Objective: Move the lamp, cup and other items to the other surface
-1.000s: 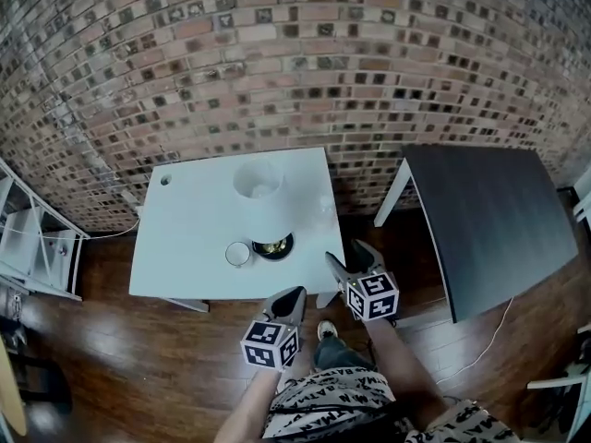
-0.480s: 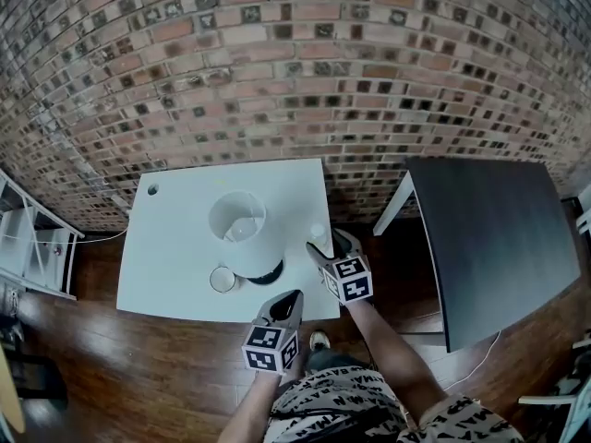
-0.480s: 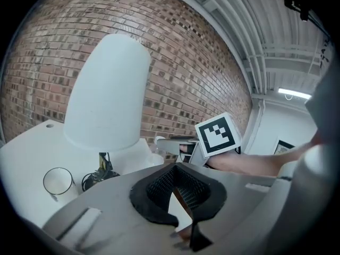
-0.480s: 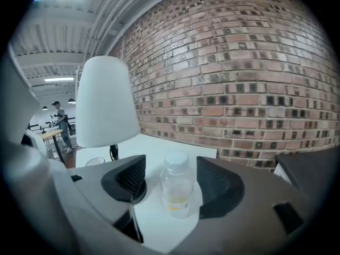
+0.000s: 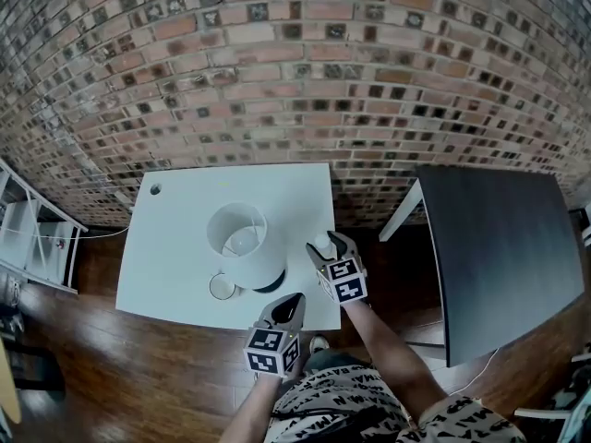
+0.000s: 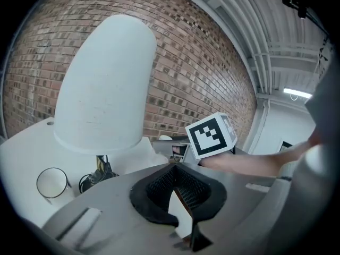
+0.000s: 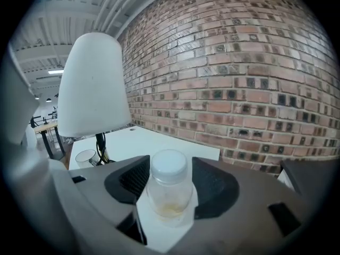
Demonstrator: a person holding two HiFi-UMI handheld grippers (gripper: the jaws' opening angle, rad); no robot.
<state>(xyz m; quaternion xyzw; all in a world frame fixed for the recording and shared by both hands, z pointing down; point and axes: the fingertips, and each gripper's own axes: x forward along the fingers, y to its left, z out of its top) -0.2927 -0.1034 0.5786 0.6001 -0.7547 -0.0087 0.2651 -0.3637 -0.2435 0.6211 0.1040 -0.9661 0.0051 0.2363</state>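
On the white table [image 5: 175,247] stands a lamp with a white shade [image 5: 242,238] [image 6: 106,84] [image 7: 93,84]. A small white cup [image 5: 222,287] [image 6: 52,182] [image 7: 85,156] sits by its base. A clear little bottle with a white cap [image 5: 321,242] [image 7: 169,169] stands near the table's right edge. My right gripper [image 5: 326,244] [image 7: 169,182] has just been closing, and its pads now lie against the bottle's sides. My left gripper [image 5: 294,300] [image 6: 178,169] hovers at the table's front edge, below the lamp, shut and empty.
A dark table [image 5: 499,247] stands to the right across a gap of wooden floor [image 5: 120,377]. A brick wall [image 5: 295,72] runs behind both tables. White shelving [image 5: 28,238] is at the far left. A coiled cord [image 6: 95,179] lies at the lamp's base.
Both grippers moved forward over the white table. The right gripper came around the bottle and its jaws narrowed onto it. The left gripper advanced to the table's front edge.
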